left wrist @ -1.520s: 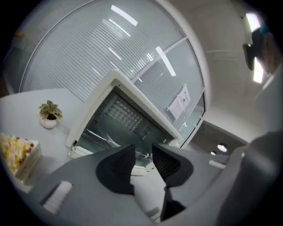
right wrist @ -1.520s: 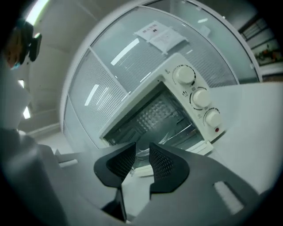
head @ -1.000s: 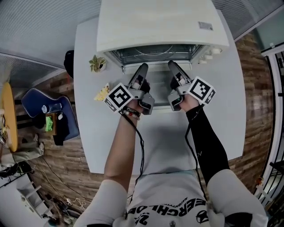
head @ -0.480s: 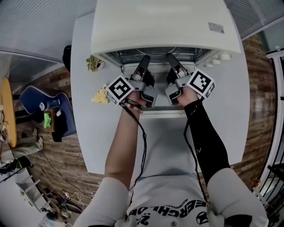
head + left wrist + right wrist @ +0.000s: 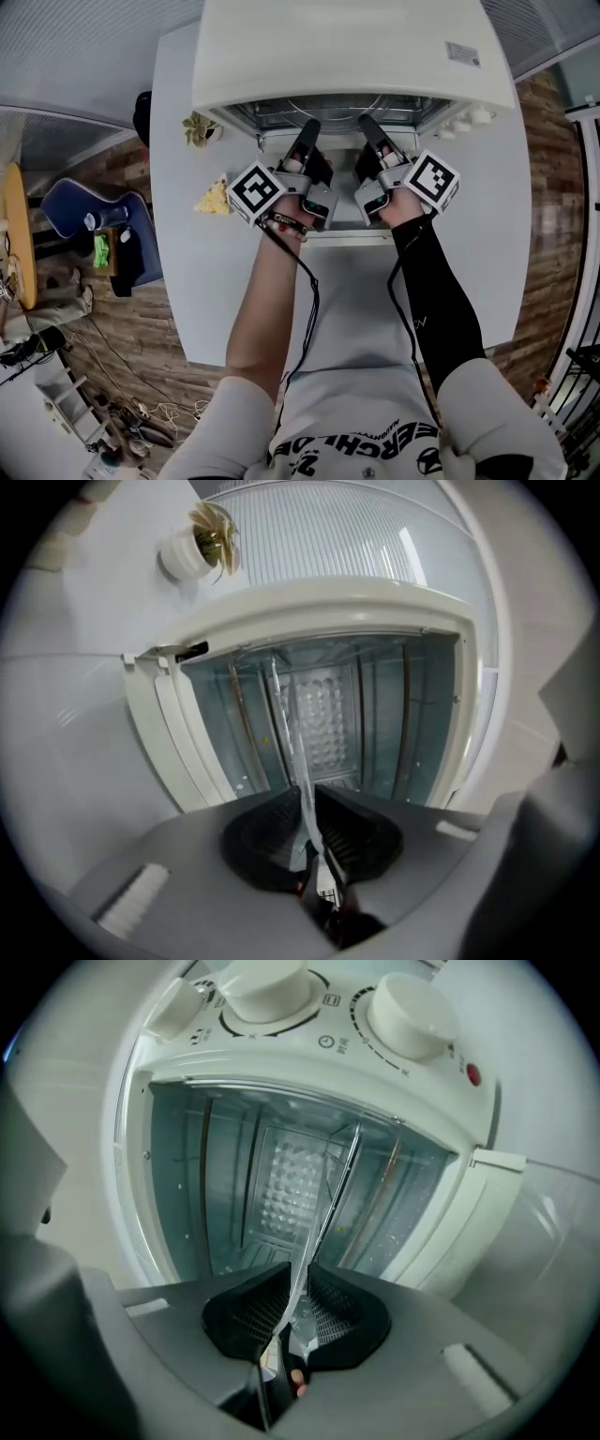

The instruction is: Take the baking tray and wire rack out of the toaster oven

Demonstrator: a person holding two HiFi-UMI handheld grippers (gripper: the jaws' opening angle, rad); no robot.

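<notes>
The cream toaster oven (image 5: pixel 347 47) stands open on the white table, its glass door (image 5: pixel 342 225) folded down under my hands. A thin silver baking tray (image 5: pixel 284 726) shows edge-on and runs from the cavity out between the jaws. My left gripper (image 5: pixel 307 128) (image 5: pixel 307 822) has just been closing, and its pads now pinch the tray's front rim. My right gripper (image 5: pixel 367 123) (image 5: pixel 298 1299) has closed the same way on the tray (image 5: pixel 314 1227) further right. A dark wire of the rack (image 5: pixel 345 1171) lies right beside the tray.
A small potted plant (image 5: pixel 202 131) (image 5: pixel 202 541) and a yellow object (image 5: pixel 214 197) sit left of the oven. The white control knobs (image 5: pixel 412 1007) (image 5: pixel 469 117) are at the oven's right end. Bare table (image 5: pixel 225 309) lies in front of the door. A blue chair (image 5: pixel 94 225) stands off the left side.
Both grippers have moved forward and slightly down into the oven's mouth. Their jaws have narrowed around the tray's front edge.
</notes>
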